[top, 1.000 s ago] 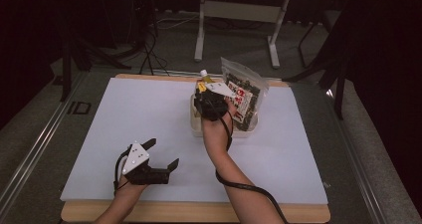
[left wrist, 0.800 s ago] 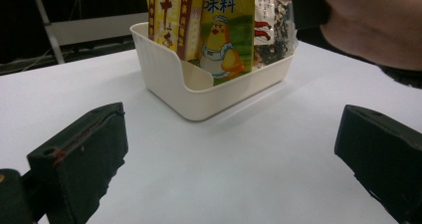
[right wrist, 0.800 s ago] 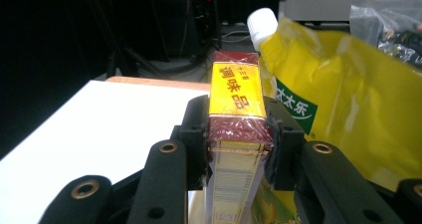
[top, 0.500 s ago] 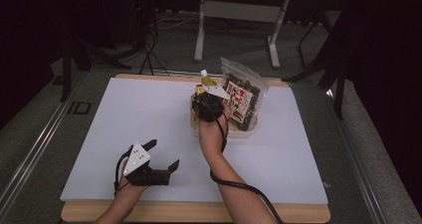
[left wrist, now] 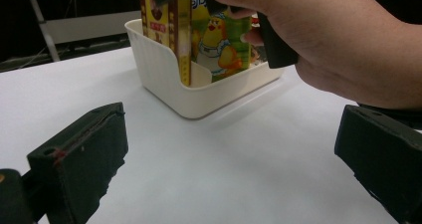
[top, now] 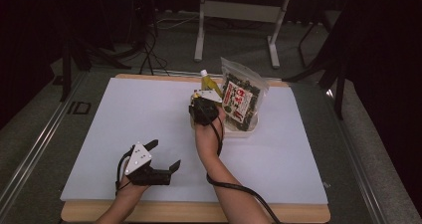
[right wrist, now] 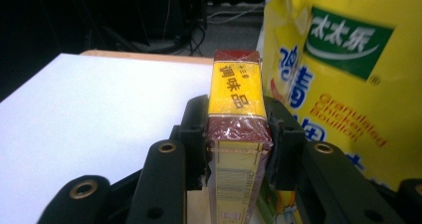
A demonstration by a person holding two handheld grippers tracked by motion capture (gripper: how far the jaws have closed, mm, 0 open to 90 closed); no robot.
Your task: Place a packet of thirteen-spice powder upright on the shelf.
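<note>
1. The right tongs [right wrist: 234, 139] pinch a narrow yellow seasoning box [right wrist: 236, 97] by its 2 broad sides, the jaws closed flat against the dark red band near its top. In the high view the right hand [top: 205, 115] sits at the near-left corner of the white plastic bin [left wrist: 164, 69].

2. The box stands upright inside the bin, against its near wall, just beside a yellow bag of chicken bouillon [right wrist: 343, 74]. A clear bag of dark dried seaweed [top: 242, 100] and a yellow bottle with a white cap [top: 209, 84] share the bin farther back.

3. The step in hand looks like either seating the box in the bin or lifting it out; the frames alone do not settle which. Either way, the next move calls for a straight vertical path so the box clears the bin wall and does not drag the bouillon bag along.

4. The left tongs [top: 164, 155] rest idle at the near-left part of the surface [top: 124, 114], jaws spread wide and holding nothing, well apart from the bin.

5. The surface is a white sheet laid on a wooden board, bare apart from the bin.

6. Beyond it lies a dim room with grey floor, loose cables, dark stands and the white legs of another table [top: 239, 15].
</note>
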